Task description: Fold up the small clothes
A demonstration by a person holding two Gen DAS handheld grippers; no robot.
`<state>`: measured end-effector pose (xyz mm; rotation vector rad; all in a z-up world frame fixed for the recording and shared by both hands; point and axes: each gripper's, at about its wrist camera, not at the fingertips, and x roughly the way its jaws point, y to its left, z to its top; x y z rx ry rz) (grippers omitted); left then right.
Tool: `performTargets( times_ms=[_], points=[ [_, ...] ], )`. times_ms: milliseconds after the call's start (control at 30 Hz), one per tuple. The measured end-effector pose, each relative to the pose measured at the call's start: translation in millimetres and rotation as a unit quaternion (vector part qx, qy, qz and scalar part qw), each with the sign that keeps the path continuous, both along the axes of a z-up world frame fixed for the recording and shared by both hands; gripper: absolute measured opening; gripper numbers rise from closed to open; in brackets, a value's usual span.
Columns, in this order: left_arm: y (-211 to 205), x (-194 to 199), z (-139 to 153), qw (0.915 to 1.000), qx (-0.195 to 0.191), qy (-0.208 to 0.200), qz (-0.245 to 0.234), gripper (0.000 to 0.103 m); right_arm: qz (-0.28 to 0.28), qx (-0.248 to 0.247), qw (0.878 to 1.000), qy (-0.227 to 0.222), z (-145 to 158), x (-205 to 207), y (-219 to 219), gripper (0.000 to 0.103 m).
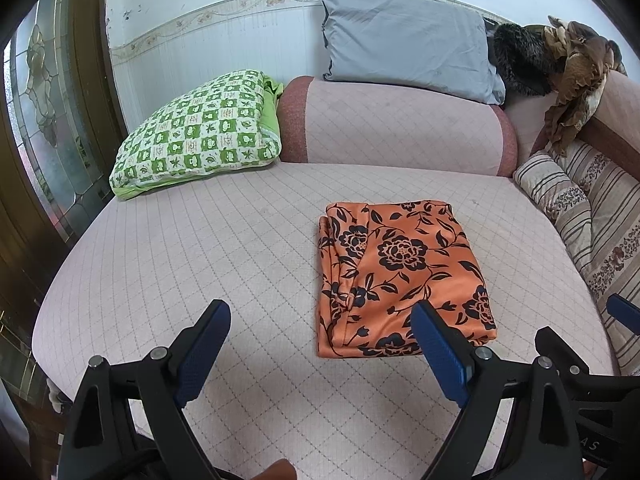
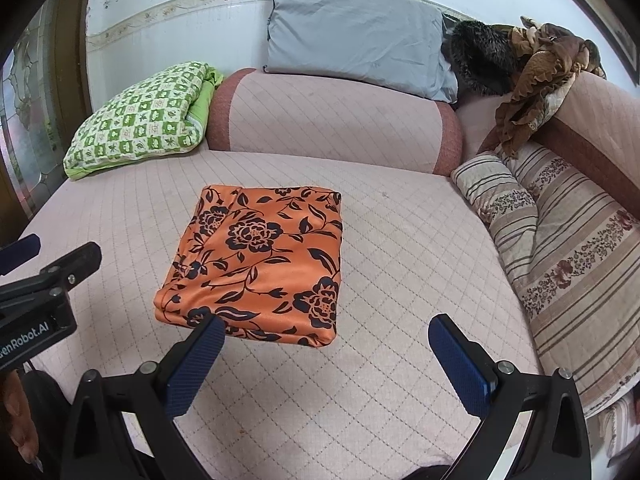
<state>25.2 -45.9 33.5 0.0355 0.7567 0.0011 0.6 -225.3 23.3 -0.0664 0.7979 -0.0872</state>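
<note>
Before me lay a sofa seat [image 1: 200, 248] covered in pale pink quilted cloth stitched in a diamond grid. A bolster [image 1: 392, 124] with reddish ends ran along its back, and a grey pillow [image 1: 404, 40] leaned on the wall above it. A green-and-white checked cushion [image 1: 196, 136] sat in the far left corner. To my right a striped floral blanket [image 2: 568, 264] covered the side, with brown ruffled cloth [image 2: 532, 84] heaped on the armrest. The wall [image 1: 192, 4] was white with a flowered border strip. A wooden door with leaded glass [image 1: 40, 92] stood at left.
</note>
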Motion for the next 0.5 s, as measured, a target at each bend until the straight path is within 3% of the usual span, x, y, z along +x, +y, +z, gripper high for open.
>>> performTargets(
  times_ms=[300, 500],
  points=[
    [2.3, 7.3, -2.4, 1.0000, -0.003, 0.005, -0.008, 0.092, 0.001, -0.003, 1.000, 0.002, -1.2, 4.3, 1.0, 0.103],
    [-0.4, 6.4, 1.8, 0.9997, 0.005, -0.015, -0.018, 0.092, 0.002, -0.002, 1.000, 0.003, -1.9, 8.1, 1.0, 0.103]
  ],
)
